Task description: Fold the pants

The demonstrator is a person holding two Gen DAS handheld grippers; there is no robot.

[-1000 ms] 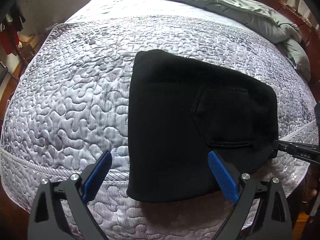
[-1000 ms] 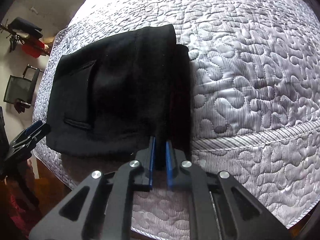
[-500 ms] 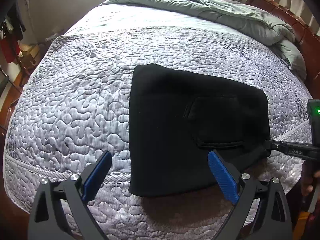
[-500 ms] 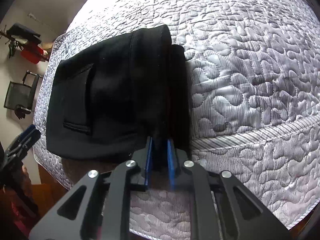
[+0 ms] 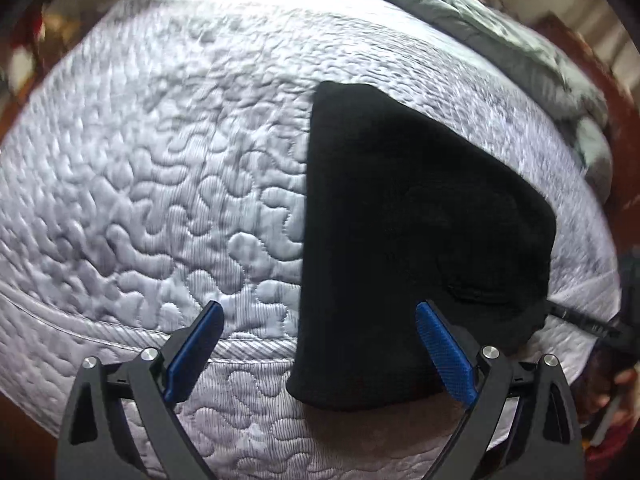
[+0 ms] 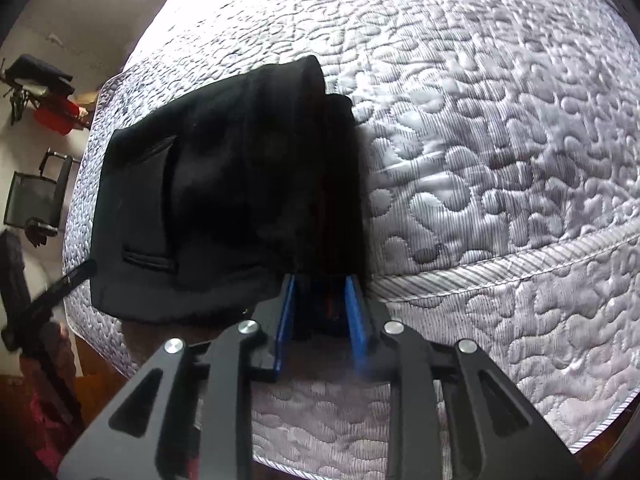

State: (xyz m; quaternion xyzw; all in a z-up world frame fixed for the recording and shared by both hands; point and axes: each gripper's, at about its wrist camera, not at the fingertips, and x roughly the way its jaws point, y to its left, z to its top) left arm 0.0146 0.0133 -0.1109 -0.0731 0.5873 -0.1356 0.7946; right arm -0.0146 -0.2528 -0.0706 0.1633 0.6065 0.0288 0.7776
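The black pants (image 5: 400,240) lie folded into a thick rectangle on the quilted grey bedspread (image 5: 160,200), near its front edge, back pocket up. My left gripper (image 5: 320,350) hovers open and wide over the pants' front left corner with nothing gripped. In the right wrist view the pants (image 6: 224,192) fill the left half. The right gripper (image 6: 320,312) sits at their front right edge. Its jaws are opening, with the folded edge lying loose between the blue pads (image 6: 285,320). The left gripper's dark finger (image 6: 60,284) shows at the far left.
A rumpled grey-green duvet (image 5: 520,40) lies at the far end of the bed, beside a wooden bed frame (image 5: 600,80). The mattress edge with its striped piping (image 6: 500,264) runs just in front of both grippers. A black chair (image 6: 32,196) and red items stand by the wall.
The right gripper's jaws, shut on the pants' folded edge a second ago, have spread apart. The left gripper has shifted and rolled, so the pants now sit closer and more to the right.
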